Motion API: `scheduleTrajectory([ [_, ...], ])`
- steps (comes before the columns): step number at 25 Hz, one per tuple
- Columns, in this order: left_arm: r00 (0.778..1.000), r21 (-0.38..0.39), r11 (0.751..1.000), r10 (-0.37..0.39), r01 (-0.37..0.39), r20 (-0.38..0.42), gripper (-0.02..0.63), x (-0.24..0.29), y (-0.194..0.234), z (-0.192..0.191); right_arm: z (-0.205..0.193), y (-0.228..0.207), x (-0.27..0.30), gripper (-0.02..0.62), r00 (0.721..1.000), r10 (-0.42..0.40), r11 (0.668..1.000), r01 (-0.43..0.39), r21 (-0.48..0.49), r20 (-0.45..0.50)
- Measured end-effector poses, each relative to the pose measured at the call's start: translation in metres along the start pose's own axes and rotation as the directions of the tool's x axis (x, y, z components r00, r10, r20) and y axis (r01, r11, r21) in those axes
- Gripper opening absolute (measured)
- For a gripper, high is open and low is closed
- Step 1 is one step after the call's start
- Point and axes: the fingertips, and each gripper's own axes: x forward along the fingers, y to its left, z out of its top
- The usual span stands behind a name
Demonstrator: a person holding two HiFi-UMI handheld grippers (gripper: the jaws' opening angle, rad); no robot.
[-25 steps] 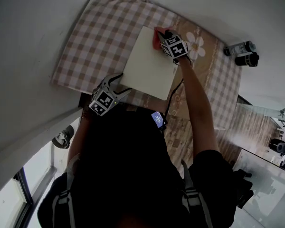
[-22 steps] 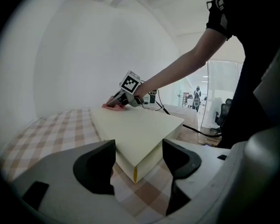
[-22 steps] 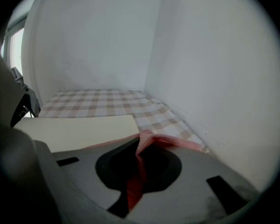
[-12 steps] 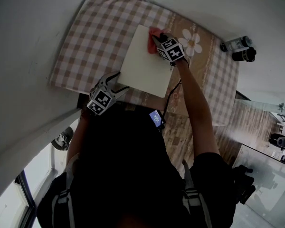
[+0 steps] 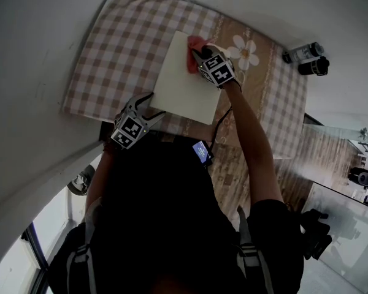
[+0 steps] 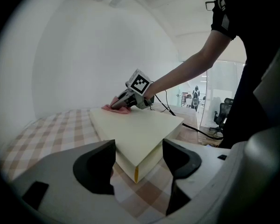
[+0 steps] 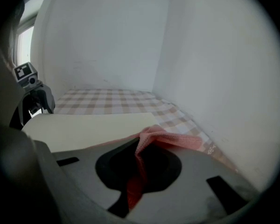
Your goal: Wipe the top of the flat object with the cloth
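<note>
A cream flat slab (image 5: 187, 81) lies on the checked tablecloth (image 5: 122, 48). My right gripper (image 5: 198, 58) is shut on a pink cloth (image 5: 193, 46) and presses it onto the slab's far end. In the right gripper view the pink cloth (image 7: 151, 146) runs up between the jaws, with the slab (image 7: 84, 125) to the left. My left gripper (image 5: 152, 105) stands open at the slab's near corner. In the left gripper view the slab (image 6: 135, 132) lies ahead of the open left gripper (image 6: 139, 157), and the right gripper (image 6: 119, 105) with the cloth (image 6: 114, 109) shows at its far end.
White walls close in on the table at the far side and left. Two dark cylindrical containers (image 5: 306, 59) stand on the floor at the right. A cable (image 5: 219, 127) runs from the right gripper back along the table. A white flower print (image 5: 245, 51) marks the tablecloth beside the slab.
My right gripper has slid the pink cloth leftward along the slab's far end. The left gripper has stayed at the near corner.
</note>
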Motion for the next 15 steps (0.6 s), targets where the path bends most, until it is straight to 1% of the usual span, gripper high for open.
scheduleTrajectory([
  [12,1.000,-0.004,1.000,0.003,-0.003,0.010,0.336,0.002,0.002,-0.003,-0.002,0.019,-0.009,0.011,1.000,0.021,1.000,-0.021,-0.022,0.023],
  [15,1.000,0.002,1.000,-0.002,0.002,0.002,0.336,0.001,0.001,-0.002,-0.002,0.026,-0.011,0.011,0.999,0.024,0.999,-0.023,-0.029,0.031],
])
